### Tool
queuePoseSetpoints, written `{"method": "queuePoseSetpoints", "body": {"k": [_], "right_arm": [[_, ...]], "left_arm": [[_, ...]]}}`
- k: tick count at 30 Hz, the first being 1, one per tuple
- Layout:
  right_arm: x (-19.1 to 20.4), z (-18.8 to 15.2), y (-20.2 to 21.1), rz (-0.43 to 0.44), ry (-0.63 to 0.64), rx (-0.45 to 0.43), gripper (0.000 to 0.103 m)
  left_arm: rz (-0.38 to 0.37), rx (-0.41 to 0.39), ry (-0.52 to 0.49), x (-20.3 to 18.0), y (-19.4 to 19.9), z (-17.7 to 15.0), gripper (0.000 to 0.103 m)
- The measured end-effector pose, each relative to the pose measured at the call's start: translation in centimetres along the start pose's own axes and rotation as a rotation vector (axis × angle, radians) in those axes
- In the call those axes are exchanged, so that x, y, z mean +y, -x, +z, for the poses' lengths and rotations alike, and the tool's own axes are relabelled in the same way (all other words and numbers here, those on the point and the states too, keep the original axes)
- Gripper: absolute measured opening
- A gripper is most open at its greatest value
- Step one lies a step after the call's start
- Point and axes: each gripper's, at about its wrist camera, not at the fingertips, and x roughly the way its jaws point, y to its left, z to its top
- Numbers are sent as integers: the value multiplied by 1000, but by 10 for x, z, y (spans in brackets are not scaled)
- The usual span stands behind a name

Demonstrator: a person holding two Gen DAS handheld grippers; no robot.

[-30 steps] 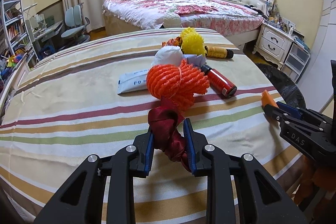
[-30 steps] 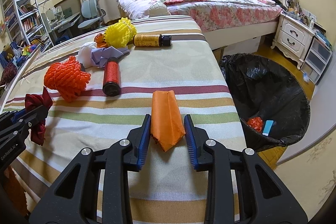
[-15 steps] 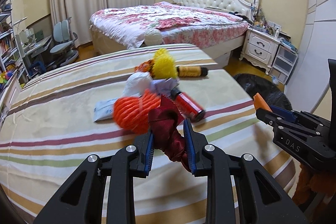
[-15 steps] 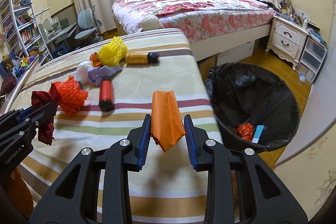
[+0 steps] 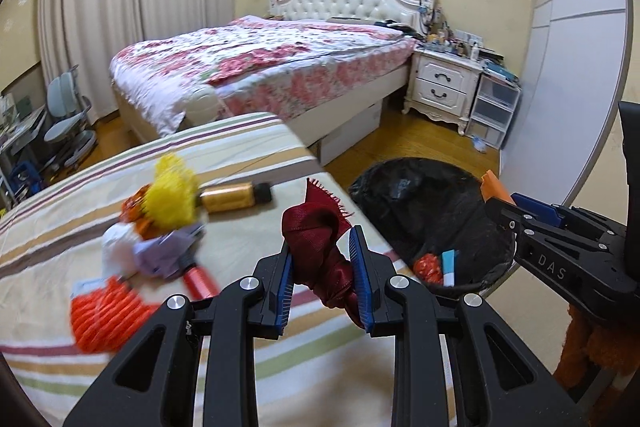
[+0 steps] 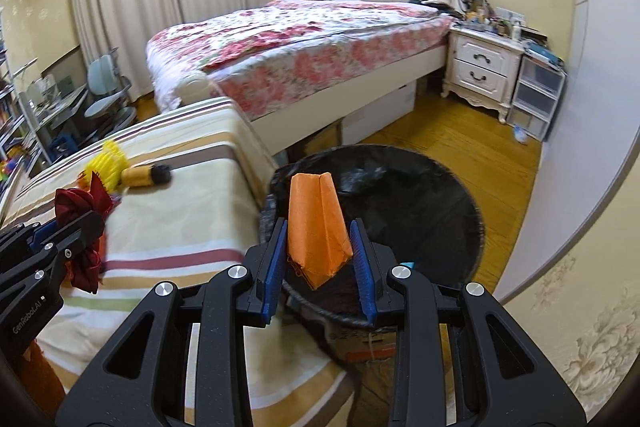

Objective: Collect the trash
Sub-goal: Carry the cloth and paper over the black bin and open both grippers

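Note:
My left gripper (image 5: 322, 259) is shut on a crumpled dark red cloth (image 5: 316, 235), held above the striped table's right edge. My right gripper (image 6: 318, 251) is shut on a folded orange cloth (image 6: 316, 227), which hangs over the black-lined trash bin (image 6: 420, 195). The bin (image 5: 408, 203) holds a small red net and a blue-white scrap. In the left wrist view the right gripper (image 5: 500, 203) shows at the right with the orange cloth (image 5: 491, 187) in it. In the right wrist view the left gripper (image 6: 86, 223) and the red cloth (image 6: 76, 203) show at the left.
On the striped table (image 5: 256, 347) lie an orange foam net (image 5: 104, 319), a yellow foam net (image 5: 172, 199), a gold bottle (image 5: 232, 197), a red can (image 5: 198, 279) and white and lilac wads (image 5: 160, 251). A flowered bed (image 6: 304, 43) and a white nightstand (image 6: 484, 71) stand behind.
Both grippers have swung right with their cloths, from over the table towards the trash bin. The right one now holds the orange cloth above the bin's opening.

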Motion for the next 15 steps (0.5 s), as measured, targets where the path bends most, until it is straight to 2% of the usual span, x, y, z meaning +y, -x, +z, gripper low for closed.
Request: {"method": "queuePoseSetpoints", "body": {"k": [11, 15], "right_arm": [[-36, 19, -33, -49, -33, 11, 31], [-43, 23, -44, -61, -40, 15, 31]], "left_arm": [[-27, 61, -57, -47, -73, 34, 27], [-14, 84, -79, -58, -91, 38, 27]]}}
